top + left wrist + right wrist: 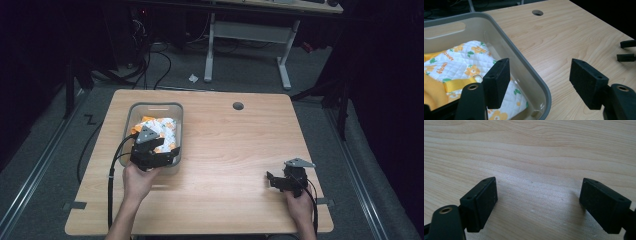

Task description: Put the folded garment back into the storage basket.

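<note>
Just below and to the left of the left hand-held gripper, whose jaws stand wide apart over the near right rim with nothing held, a white quilted fabric bag with orange flowers and yellow straps is seen lying inside the grey plastic bin. The bag is judged soft, light and limp, best pinched at a yellow strap or a bunched fold. The right hand-held gripper is held open and empty over the light wooden table.
</note>
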The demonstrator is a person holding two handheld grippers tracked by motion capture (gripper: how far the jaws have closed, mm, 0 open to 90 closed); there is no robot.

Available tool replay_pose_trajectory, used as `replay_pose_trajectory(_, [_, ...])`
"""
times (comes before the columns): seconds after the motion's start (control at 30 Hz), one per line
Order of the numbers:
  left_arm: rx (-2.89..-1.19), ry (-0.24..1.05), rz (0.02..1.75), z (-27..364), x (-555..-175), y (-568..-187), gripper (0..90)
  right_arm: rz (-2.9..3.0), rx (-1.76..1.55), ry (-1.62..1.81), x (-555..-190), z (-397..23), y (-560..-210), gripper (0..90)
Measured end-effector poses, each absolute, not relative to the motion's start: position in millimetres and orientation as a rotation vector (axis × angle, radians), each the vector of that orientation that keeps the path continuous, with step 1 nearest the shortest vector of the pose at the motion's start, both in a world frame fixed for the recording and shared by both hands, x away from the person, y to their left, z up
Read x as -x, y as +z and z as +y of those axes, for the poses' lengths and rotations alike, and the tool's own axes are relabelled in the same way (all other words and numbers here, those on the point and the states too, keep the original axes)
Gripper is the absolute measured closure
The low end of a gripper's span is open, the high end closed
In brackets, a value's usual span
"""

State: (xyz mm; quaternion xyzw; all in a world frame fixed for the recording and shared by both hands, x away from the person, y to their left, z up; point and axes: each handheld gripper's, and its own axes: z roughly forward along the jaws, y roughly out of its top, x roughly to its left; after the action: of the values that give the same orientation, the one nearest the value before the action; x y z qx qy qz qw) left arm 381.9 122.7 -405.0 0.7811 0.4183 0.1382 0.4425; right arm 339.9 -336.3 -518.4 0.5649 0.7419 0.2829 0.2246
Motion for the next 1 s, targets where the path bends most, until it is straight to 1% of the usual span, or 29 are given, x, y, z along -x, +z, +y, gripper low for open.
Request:
replay_pose_trajectory(0.53, [-1.952, 0.305, 0.979, 104, -374, -406, 33.3, 2.046, -1.56, 0.781, -340, -336, -518, 14.7])
replay_pose_trajectory(1.0, [-1.961, 0.245, 0.935, 86, -371, -412, 33.3, 2.047, -1.56, 0.781, -340, -336, -518, 14.7])
